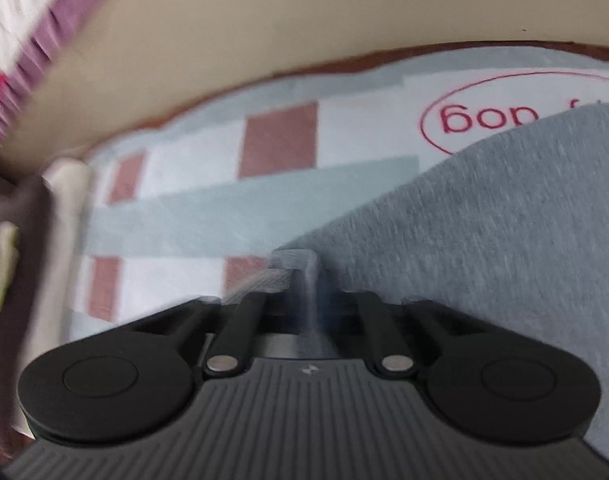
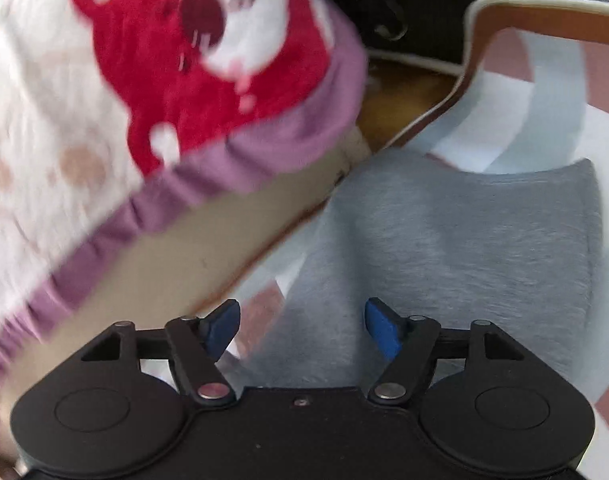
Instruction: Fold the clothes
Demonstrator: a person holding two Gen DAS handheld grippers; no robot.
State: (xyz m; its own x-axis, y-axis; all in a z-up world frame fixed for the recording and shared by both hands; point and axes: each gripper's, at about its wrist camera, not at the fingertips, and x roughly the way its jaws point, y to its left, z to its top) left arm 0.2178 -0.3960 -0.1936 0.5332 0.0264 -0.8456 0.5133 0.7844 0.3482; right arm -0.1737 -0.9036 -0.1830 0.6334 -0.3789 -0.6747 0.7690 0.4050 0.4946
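Note:
A grey garment [image 1: 504, 240] lies on a checked cloth [image 1: 224, 208] of white, pale blue and pink squares. My left gripper [image 1: 300, 276] is shut on the grey garment's edge, with a strip of the fabric pinched between its fingers. In the right wrist view the same grey garment [image 2: 444, 240] lies folded ahead. My right gripper [image 2: 302, 328] is open and empty just above the garment's near edge, its blue fingertips [image 2: 380, 330] wide apart.
A white, red and purple patterned fabric [image 2: 144, 100] bulges at the left over a beige edge [image 2: 164, 248]; it also shows in the left wrist view [image 1: 56, 32]. A brown rim [image 2: 544, 20] borders the checked cloth. Dark items [image 2: 424, 0] lie behind.

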